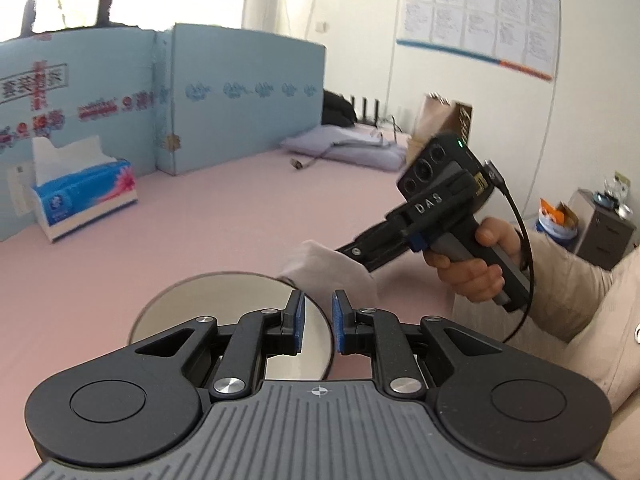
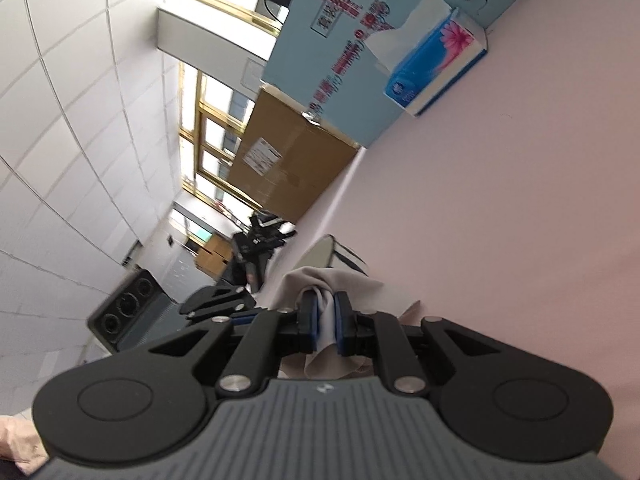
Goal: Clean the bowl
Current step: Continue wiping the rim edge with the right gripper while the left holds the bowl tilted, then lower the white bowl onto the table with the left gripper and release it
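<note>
The bowl (image 1: 224,312) sits on the pink table (image 1: 200,216), its rim seemingly between the left gripper (image 1: 318,322)'s narrowly parted pads, though contact is hard to judge; the right gripper (image 2: 326,322) is clamped on a grey cloth (image 2: 320,280) beside the bowl's rim; if that rim hold is loose, wiping pressure could tip or skid the bowl.

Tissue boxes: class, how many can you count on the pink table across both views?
1. The tissue box stands at the far left of the pink table against the blue partition; the right wrist view shows the same box. Others could lie out of frame.
</note>
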{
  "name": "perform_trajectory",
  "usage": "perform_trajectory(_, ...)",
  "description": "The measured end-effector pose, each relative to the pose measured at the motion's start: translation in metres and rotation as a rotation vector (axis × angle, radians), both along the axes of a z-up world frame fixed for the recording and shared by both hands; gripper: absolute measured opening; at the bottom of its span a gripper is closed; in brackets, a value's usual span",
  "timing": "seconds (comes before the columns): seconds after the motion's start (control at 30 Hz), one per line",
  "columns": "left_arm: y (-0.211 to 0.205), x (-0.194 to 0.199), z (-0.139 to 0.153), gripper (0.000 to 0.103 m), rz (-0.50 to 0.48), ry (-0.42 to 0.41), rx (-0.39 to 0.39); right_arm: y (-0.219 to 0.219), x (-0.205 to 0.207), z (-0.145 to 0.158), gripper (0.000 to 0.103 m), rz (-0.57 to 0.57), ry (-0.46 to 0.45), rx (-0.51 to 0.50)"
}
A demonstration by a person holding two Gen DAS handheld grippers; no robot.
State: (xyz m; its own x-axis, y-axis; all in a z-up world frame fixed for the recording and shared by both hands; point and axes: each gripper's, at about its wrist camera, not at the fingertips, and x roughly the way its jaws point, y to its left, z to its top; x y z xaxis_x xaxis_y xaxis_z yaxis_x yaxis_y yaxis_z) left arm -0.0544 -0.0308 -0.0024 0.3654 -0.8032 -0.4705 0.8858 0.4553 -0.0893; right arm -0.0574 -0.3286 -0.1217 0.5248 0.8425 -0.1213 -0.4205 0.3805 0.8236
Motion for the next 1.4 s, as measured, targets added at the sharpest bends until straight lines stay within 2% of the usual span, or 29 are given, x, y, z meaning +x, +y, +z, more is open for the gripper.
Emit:
perform_trajectory(0.13,0.017,0.005,0.007,0.027,0.096,0.013,-0.076,-0.006,0.004,0.005,0.012,-0.029,-0.006,0.014)
perform_trajectory(0.3,0.035,0.011,0.012,0.041,0.202,0.036,-0.182,-0.011,0.010,0.010,0.012,-0.044,-0.014,0.051)
perform_trajectory(0.43,0.051,0.017,0.014,0.048,0.265,0.061,-0.265,-0.013,0.014,0.014,0.013,-0.046,-0.027,0.087)
perform_trajectory(0.5,0.061,0.020,0.015,0.061,0.316,0.071,-0.321,-0.014,0.014,0.015,0.013,-0.048,-0.035,0.103)
perform_trajectory(0.6,0.078,0.025,0.017,0.074,0.393,0.086,-0.410,-0.018,0.012,0.015,0.013,-0.061,-0.051,0.140)
perform_trajectory(0.7,0.091,0.026,0.021,0.083,0.498,0.069,-0.446,-0.024,0.011,0.023,0.013,-0.106,-0.074,0.142)
perform_trajectory(0.77,0.097,0.025,0.023,0.084,0.593,0.037,-0.419,-0.025,0.007,0.034,0.013,-0.181,-0.104,0.052)
perform_trajectory(0.9,0.103,0.028,0.022,0.088,0.721,0.038,-0.361,0.000,-0.009,0.065,0.013,-0.379,-0.213,-0.388)
perform_trajectory(0.93,0.106,0.030,0.020,0.088,0.733,0.047,-0.353,0.005,-0.009,0.068,0.013,-0.399,-0.222,-0.451)
perform_trajectory(1.17,0.098,0.039,0.004,0.088,0.856,0.065,-0.207,0.031,0.003,0.073,0.013,-0.460,-0.226,-0.703)
perform_trajectory(1.4,0.091,0.041,-0.010,0.090,0.906,0.072,-0.141,0.051,0.018,0.062,0.013,-0.450,-0.188,-0.807)
